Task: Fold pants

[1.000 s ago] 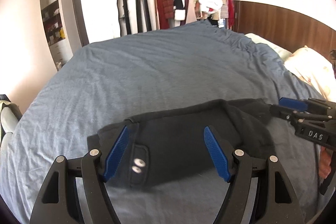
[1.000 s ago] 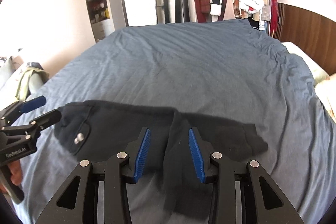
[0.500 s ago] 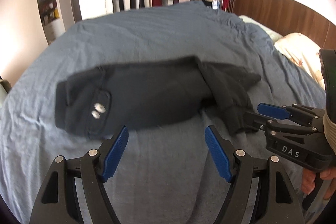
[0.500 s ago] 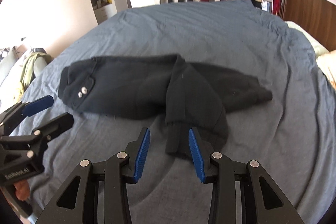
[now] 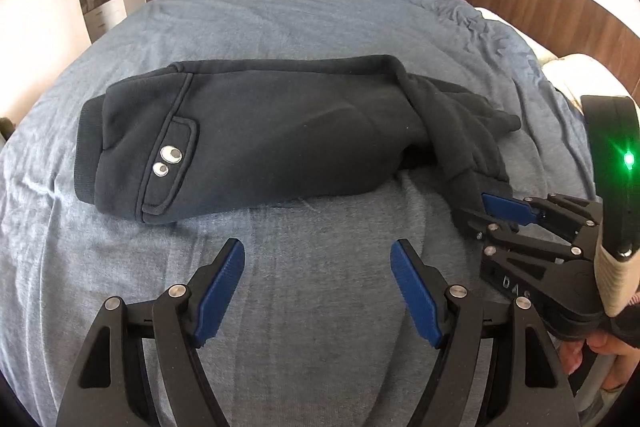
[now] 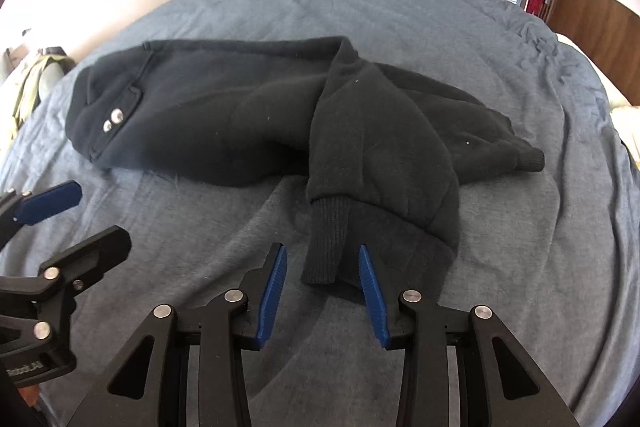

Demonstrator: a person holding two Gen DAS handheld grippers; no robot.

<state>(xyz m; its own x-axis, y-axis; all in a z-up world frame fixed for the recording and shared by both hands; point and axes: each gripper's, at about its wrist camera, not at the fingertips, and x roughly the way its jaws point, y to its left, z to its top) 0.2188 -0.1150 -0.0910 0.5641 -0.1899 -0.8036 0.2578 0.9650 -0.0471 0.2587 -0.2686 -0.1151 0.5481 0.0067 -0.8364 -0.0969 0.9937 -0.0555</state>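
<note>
Pants [image 6: 248,119], dark navy sweats, lay part-folded across blue-grey bedspread [image 6: 400,11], waistband end left with two snap buttons [image 5: 167,161] showing, leg cuffs flopped near-right. Left gripper [image 5: 318,283] hovered wide open over bare bedspread, near side of pants, holding nothing. Right gripper [image 6: 323,287] sat open too, blue pads [image 6: 372,291] flanking ribbed cuff [image 6: 328,239], not pinching it.

matt fleecy cloth pants [image 6: 248,115]; ribbed blue plastic fingers [image 6: 370,287]
</note>
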